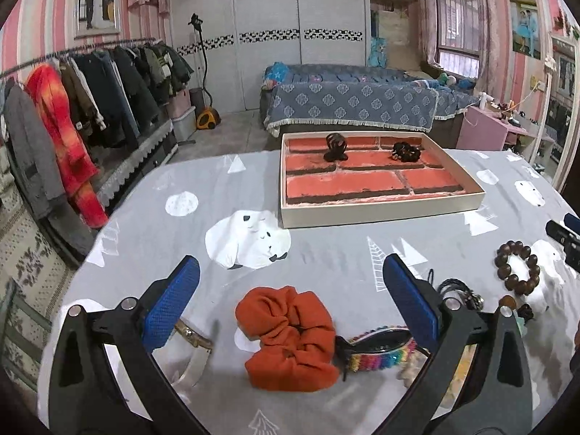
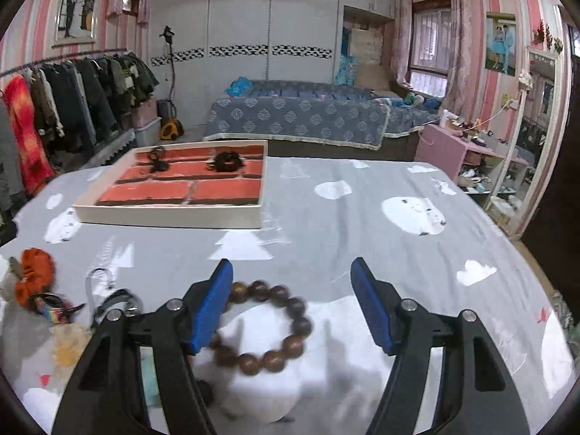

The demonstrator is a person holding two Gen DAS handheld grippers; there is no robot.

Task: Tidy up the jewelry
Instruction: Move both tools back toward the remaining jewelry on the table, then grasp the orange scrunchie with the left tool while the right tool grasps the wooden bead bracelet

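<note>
My left gripper (image 1: 290,272) is open above an orange scrunchie (image 1: 288,335) that lies on the grey cloth between its fingers. My right gripper (image 2: 291,273) is open over a brown wooden bead bracelet (image 2: 264,328), whose left side is hidden by the left finger. The bracelet also shows in the left wrist view (image 1: 516,266). A shallow white tray (image 1: 380,214) with a red brick-pattern floor holds a black claw clip (image 1: 335,146) and a black scrunchie (image 1: 406,152). The tray also shows in the right wrist view (image 2: 170,217).
A rainbow band (image 1: 380,357), a gold and white bangle (image 1: 194,340) and black hair ties (image 1: 456,288) lie near the scrunchie. The table has a grey cloth (image 2: 362,217) with white prints. A clothes rack (image 1: 72,90) stands left, a bed (image 1: 344,105) behind.
</note>
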